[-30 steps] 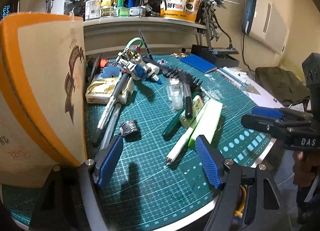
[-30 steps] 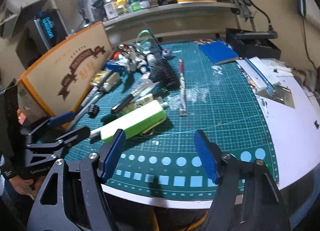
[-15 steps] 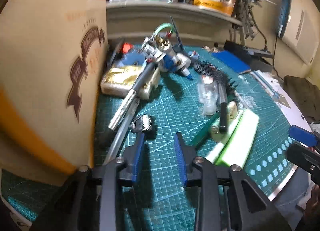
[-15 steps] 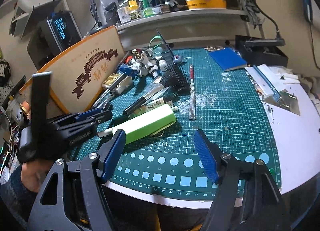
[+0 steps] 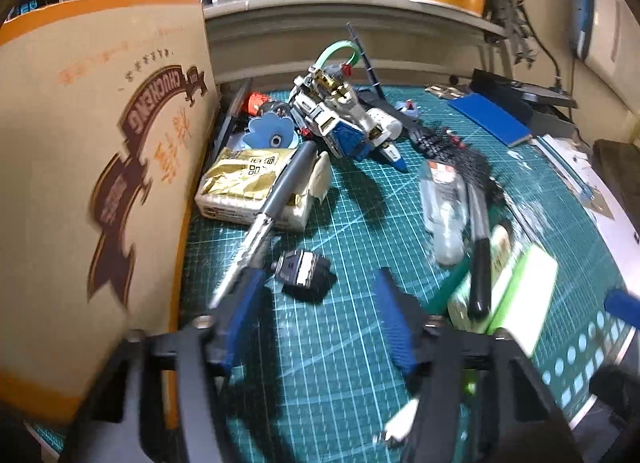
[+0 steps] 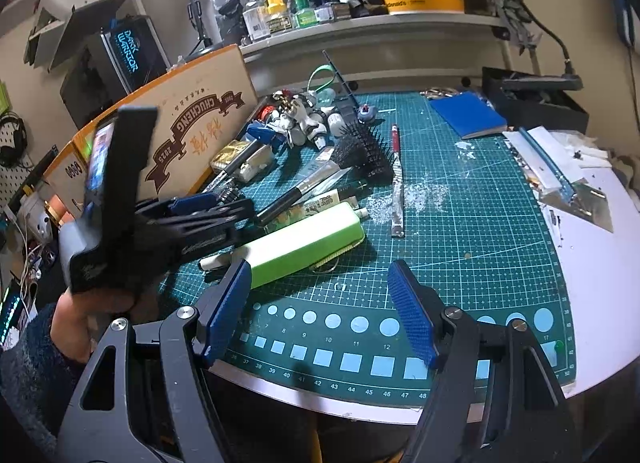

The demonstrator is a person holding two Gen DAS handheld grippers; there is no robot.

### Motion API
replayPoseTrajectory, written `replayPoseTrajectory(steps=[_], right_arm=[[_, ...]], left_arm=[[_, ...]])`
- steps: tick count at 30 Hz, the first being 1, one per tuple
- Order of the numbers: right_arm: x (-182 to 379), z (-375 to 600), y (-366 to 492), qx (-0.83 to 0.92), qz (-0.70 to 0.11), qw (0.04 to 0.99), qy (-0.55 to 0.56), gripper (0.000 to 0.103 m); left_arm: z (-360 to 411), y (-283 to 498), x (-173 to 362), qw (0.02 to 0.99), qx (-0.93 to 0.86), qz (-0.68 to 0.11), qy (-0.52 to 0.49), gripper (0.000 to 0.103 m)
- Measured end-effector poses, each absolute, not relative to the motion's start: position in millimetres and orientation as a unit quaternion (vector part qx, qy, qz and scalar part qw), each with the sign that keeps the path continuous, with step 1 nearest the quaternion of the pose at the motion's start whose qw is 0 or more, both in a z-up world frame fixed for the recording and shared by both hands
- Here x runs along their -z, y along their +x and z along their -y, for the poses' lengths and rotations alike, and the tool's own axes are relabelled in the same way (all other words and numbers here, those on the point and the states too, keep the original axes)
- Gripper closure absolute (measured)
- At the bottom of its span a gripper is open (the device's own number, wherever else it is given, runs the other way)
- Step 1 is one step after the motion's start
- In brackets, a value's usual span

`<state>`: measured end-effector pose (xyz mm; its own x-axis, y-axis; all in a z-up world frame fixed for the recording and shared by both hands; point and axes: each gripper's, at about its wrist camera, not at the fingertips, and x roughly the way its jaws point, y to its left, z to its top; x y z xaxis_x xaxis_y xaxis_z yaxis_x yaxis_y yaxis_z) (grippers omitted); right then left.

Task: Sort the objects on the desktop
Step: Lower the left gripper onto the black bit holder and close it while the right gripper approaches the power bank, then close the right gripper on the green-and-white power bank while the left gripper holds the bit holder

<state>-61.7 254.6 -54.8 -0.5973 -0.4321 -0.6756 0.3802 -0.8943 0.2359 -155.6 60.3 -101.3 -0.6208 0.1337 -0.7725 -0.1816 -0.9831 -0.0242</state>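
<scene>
A green cutting mat (image 5: 344, 223) carries clutter. My left gripper (image 5: 316, 315) is open and empty, just in front of a small black clip-like part (image 5: 304, 271), with a long grey metal tool (image 5: 272, 199) by its left finger. It also shows in the right wrist view (image 6: 212, 211), over the pens. A green-and-white case (image 6: 304, 243) lies beside a black brush (image 6: 364, 155), pens and a robot model (image 5: 340, 119). My right gripper (image 6: 320, 315) is open and empty over the mat's front edge.
A tall cardboard box (image 5: 92, 183) stands at the left. A gold packet (image 5: 248, 187) lies by it. A blue notebook (image 6: 468, 115) and a black tray (image 6: 536, 99) sit at the back right. A shelf (image 6: 360, 27) holds bottles and a paper bucket.
My left gripper moved forward toward the black part; its jaws narrowed half a second ago and have opened again. My right gripper stayed open and barely moved.
</scene>
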Motion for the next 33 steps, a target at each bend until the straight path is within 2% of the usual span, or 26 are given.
replayPoseTrajectory(steps=[4,6,7,14,17,19,22,25,27,33], right_arm=[[55.5,-254.5,-62.3,0.893,0.033,0.227,0.386,0.035],[57.4,-255.8,-64.0,0.893,0.036,0.225,0.388,0.035],[57.9,-256.1,-64.6,0.893,0.037,0.226,0.389,0.035],[63.7,-247.1,-66.3,0.893,0.071,0.222,0.384,0.034],[68.2,-235.0,-61.3,0.902,0.105,0.204,0.365,0.026],[71.6,-219.8,-58.4,0.906,0.104,0.2,0.358,0.026],[76.4,-198.9,-57.3,0.916,0.091,0.174,0.35,0.028],[85.6,-181.0,-68.2,0.921,0.065,0.106,0.368,0.028],[88.0,-174.8,-67.6,0.924,0.042,0.088,0.37,0.035],[81.4,-207.7,-38.9,0.931,-0.009,0.054,0.361,0.043]], left_arm=[[-58.0,-163.1,101.2,0.082,-0.896,-0.021,-0.435,0.039],[-58.5,-160.6,101.2,0.078,-0.896,-0.03,-0.436,0.053],[-57.6,-158.2,100.6,0.079,-0.896,-0.031,-0.436,0.071],[-43.6,-135.5,92.8,0.12,-0.888,0.002,-0.445,0.072],[-36.0,-115.7,81.5,0.121,-0.895,0.008,-0.429,0.072],[-29.6,-101.2,73.8,0.119,-0.902,0.01,-0.415,0.072],[-16.8,-76.8,62.8,0.111,-0.914,0.004,-0.39,0.072],[-7.2,-68.8,61.8,0.1,-0.918,0.0,-0.384,0.072],[-1.0,-67.7,62.8,0.103,-0.917,0.005,-0.386,0.072],[5.1,-65.8,60.0,0.117,-0.919,0.023,-0.375,0.072]])
